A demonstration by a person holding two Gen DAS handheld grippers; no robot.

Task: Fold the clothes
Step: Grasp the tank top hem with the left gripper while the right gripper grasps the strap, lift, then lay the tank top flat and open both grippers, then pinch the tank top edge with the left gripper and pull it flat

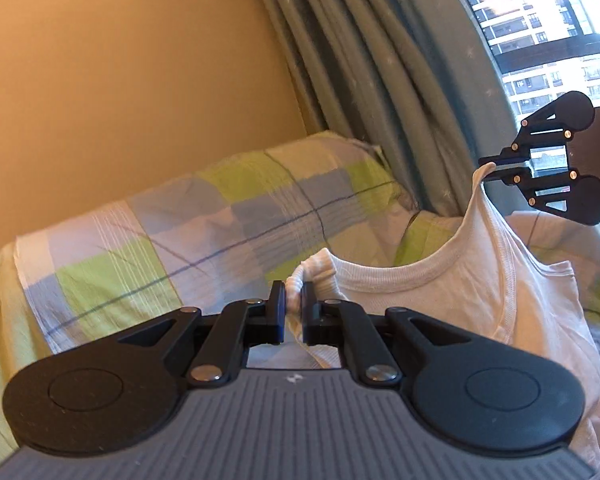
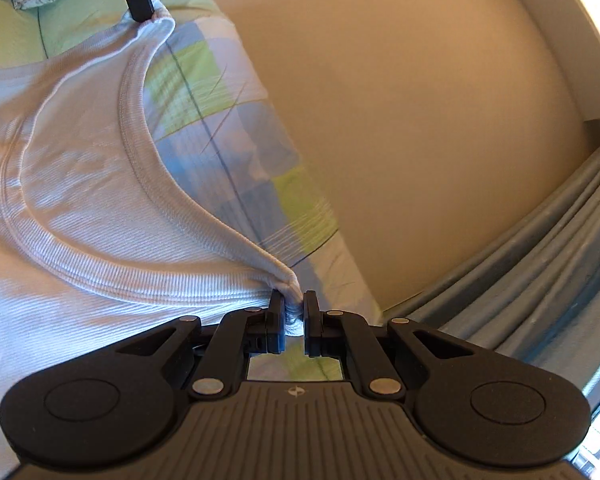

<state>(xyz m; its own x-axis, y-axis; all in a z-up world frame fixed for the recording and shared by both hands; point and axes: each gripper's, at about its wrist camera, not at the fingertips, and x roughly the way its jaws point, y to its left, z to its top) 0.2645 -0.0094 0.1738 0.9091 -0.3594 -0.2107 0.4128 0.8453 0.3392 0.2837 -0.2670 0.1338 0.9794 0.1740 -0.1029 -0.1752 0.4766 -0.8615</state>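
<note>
A white ribbed tank top (image 1: pixel 440 292) hangs stretched in the air between two claws, above a bed with a checked green, blue and white cover (image 1: pixel 148 232). The left claw (image 1: pixel 294 306) is clenched on one bunched shoulder strap (image 1: pixel 312 270), its fingers pressed against the fabric from both sides. The right claw (image 2: pixel 294 316) grips the other strap (image 2: pixel 286 280) in the same way, with cloth wedged between its fingers. Seen from the left wrist camera, the right claw holds its strap higher, up by the window (image 1: pixel 540 12), and the scooped neckline (image 1: pixel 404 266) sags between the two grips. The body of the garment drapes down toward the bed. Behind the bed stand a plain tan wall (image 1: pixel 120 72) and grey-green curtains (image 1: pixel 380 72); apartment blocks show through the glass.
</note>
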